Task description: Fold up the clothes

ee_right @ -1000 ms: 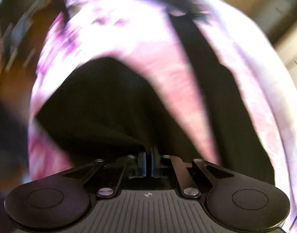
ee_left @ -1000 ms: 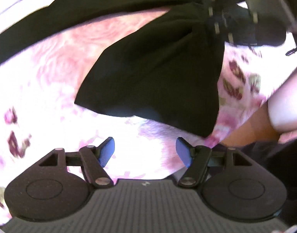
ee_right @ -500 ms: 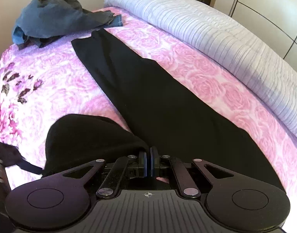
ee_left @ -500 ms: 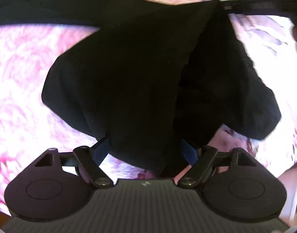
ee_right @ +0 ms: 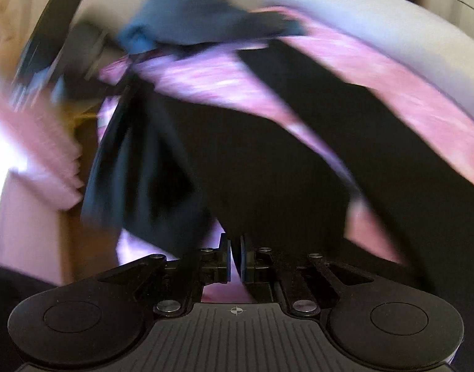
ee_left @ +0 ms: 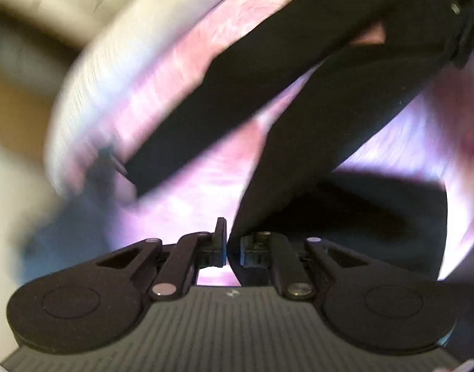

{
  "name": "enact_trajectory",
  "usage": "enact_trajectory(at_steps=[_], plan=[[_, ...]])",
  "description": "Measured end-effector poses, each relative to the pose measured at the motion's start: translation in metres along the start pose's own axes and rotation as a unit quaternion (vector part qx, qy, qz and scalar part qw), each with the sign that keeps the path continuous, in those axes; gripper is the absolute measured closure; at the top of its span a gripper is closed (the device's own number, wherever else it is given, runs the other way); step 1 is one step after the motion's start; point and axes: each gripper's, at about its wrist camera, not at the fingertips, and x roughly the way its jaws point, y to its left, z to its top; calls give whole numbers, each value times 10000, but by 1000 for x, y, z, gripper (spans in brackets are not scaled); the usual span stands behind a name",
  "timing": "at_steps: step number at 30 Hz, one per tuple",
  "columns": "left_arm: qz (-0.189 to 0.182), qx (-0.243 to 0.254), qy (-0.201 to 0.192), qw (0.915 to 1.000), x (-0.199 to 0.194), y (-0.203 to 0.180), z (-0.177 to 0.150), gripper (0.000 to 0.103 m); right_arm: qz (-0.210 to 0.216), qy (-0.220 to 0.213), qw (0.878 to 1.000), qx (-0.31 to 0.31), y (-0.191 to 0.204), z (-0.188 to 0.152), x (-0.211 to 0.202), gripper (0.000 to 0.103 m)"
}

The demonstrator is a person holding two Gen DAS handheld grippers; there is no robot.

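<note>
A pair of black trousers lies partly lifted over a pink floral bedspread. My left gripper is shut on an edge of the black fabric, which rises from its jaws. My right gripper is shut on another part of the black trousers, which drape up and away from it. Both views are blurred by motion. The right gripper also shows at the top right of the left wrist view.
A heap of blue-grey clothes lies at the far end of the bedspread. A white ribbed pillow runs along the right. In the left wrist view the pillow is at the left.
My left gripper was open over the black fabric and has closed on it. Both grippers have swung, lifting the trousers; the views are now blurred.
</note>
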Motion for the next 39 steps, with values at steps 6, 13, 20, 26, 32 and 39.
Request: enact_trajectory(at_steps=[6,13,20,26,32,39], plan=[[-297,1087,519,9923,8,-46,-36,91,208,359,9983,413,47,3,51,89],[-1322,1028,790,9827,20,-108,-87,72,-428,702,9824,1677,7,-40,21,59],[-2105,515,-134,9762,7,-96,-53,68,-2559,624,8729,4107,-74,-163,-82,51],[-1952,576,-994,9740,3,-115,53,61,-3297,-177,7243,6053,-151,-299,-164,50],[-2342,838,-1698,9536,-11,-180,194,53,-2648,-699,7219,6355,-204,-377,-172,50],[-2715,1327,-2663,9153,-45,-249,316,38,-1408,-1358,7473,6351,-222,-403,-167,51]])
